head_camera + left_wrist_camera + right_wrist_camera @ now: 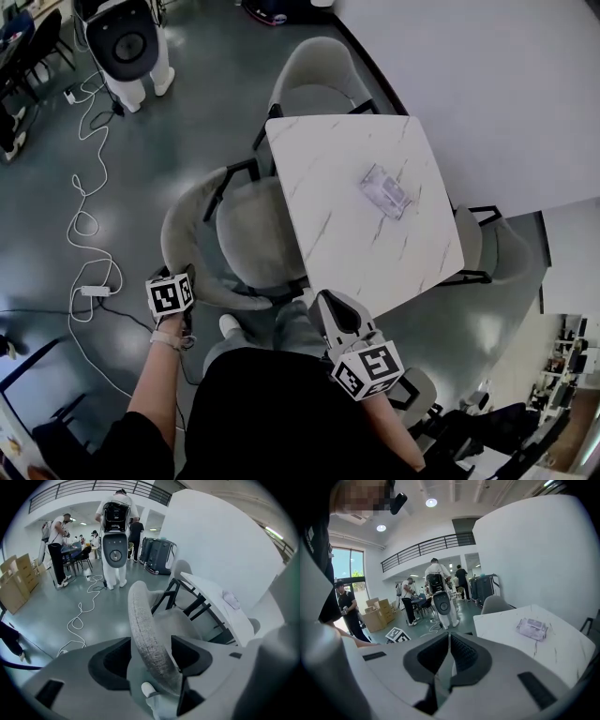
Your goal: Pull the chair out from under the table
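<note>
Chair (246, 230) is sitting tucked in at the left edge of the table (347, 248), seat partly under the top and curved backrest (143, 620) facing the person. Left gripper (151, 654) is straddling the backrest's top rim with its jaws spread wide. The rim is between the pads but isn't being squeezed yet. Right gripper (449, 641) is hovering by the table's near corner, jaws closed together on nothing. Handling guess: padded fabric shell on a black metal frame, so moderately heavy and grippy, not fragile, with the rim likely giving a little under the pads. Best hold is looking like the rim's top centre, pulling straight back so the legs are sliding rather than tipping.
</note>
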`<state>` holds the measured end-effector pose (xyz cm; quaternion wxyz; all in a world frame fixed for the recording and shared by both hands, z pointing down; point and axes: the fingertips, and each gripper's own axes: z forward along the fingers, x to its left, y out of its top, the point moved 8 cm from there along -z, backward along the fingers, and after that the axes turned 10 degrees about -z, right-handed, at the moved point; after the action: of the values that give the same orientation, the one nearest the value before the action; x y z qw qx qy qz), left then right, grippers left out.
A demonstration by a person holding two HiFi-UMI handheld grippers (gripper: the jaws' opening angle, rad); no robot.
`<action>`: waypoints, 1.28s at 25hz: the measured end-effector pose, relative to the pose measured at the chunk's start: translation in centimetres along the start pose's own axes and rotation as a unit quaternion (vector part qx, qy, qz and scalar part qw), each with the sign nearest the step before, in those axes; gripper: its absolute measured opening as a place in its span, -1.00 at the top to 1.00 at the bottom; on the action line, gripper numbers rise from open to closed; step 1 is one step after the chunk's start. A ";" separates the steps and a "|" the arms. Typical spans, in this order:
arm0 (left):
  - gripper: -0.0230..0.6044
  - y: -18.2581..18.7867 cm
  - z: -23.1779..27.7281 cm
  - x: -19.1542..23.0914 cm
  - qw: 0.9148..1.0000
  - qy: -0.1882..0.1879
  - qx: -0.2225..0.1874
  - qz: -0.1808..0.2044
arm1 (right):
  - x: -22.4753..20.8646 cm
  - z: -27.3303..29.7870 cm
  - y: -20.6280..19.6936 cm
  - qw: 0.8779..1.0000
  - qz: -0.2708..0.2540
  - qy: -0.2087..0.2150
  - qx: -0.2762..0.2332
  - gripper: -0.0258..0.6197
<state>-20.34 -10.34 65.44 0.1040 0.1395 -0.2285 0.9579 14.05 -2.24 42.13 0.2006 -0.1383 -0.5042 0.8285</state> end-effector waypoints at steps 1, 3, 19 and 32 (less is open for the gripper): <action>0.12 0.1 0.4 0.0 1.000 0.002 0.004 -0.001 | -0.2 0.0 0.0 1.000 0.003 -0.004 0.000 0.86; 0.12 0.3 1.2 0.0 1.000 0.005 0.012 0.001 | -0.6 -0.1 0.1 1.000 0.006 -0.010 0.000 0.86; 0.13 -0.1 4.2 0.0 1.000 0.005 0.026 -0.013 | -1.1 -0.4 0.1 0.999 -0.017 -0.037 0.005 0.86; 0.55 -0.6 3.9 0.6 0.996 0.047 -0.011 -0.079 | 1.4 0.1 -0.6 0.999 -0.037 -0.015 0.009 0.86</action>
<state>-19.90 -11.56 69.25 0.1915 0.1104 -0.2217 0.9497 12.92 -1.43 42.71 0.2245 -0.1056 -0.5042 0.8272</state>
